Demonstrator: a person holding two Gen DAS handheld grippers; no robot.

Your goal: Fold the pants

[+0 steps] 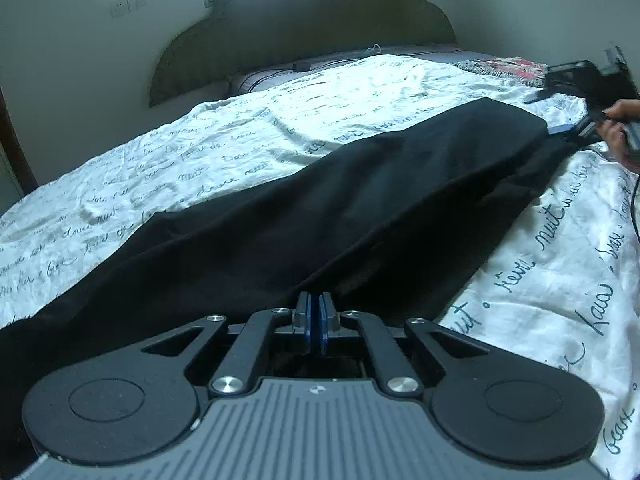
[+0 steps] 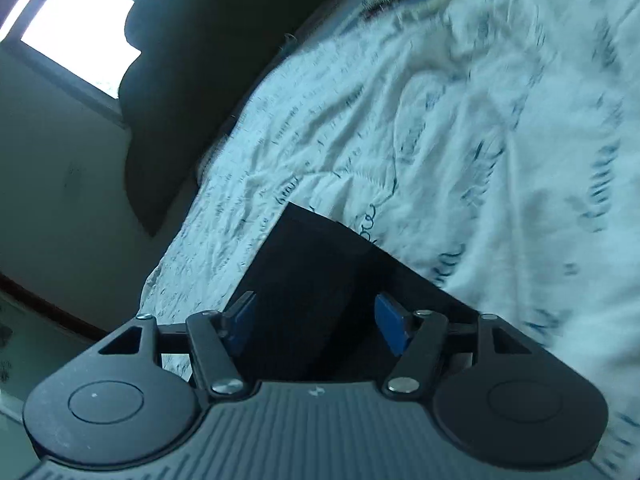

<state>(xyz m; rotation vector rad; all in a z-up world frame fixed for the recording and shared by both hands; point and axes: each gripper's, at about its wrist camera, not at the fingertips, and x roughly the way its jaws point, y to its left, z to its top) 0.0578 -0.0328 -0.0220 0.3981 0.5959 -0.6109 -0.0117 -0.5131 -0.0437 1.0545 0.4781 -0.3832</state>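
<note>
Black pants (image 1: 340,200) lie stretched in a long strip across the white script-printed bed cover (image 1: 240,128). My left gripper (image 1: 319,298) sits at the near end of the pants, where a crease in the cloth runs up to its blue pads (image 1: 307,316). They stand a narrow slit apart and do not press on the fabric. My right gripper (image 2: 316,298) is open wide over the far end of the pants (image 2: 312,264), whose dark cloth lies between the jaws untouched. In the left wrist view, a hand holds the right gripper (image 1: 576,128) at that far end.
A dark scalloped headboard (image 1: 304,20) rises behind the bed, with a window (image 2: 80,28) beside it. A patterned red and black cloth (image 1: 504,68) lies at the far right of the bed. A thin cable (image 1: 634,200) trails by the hand.
</note>
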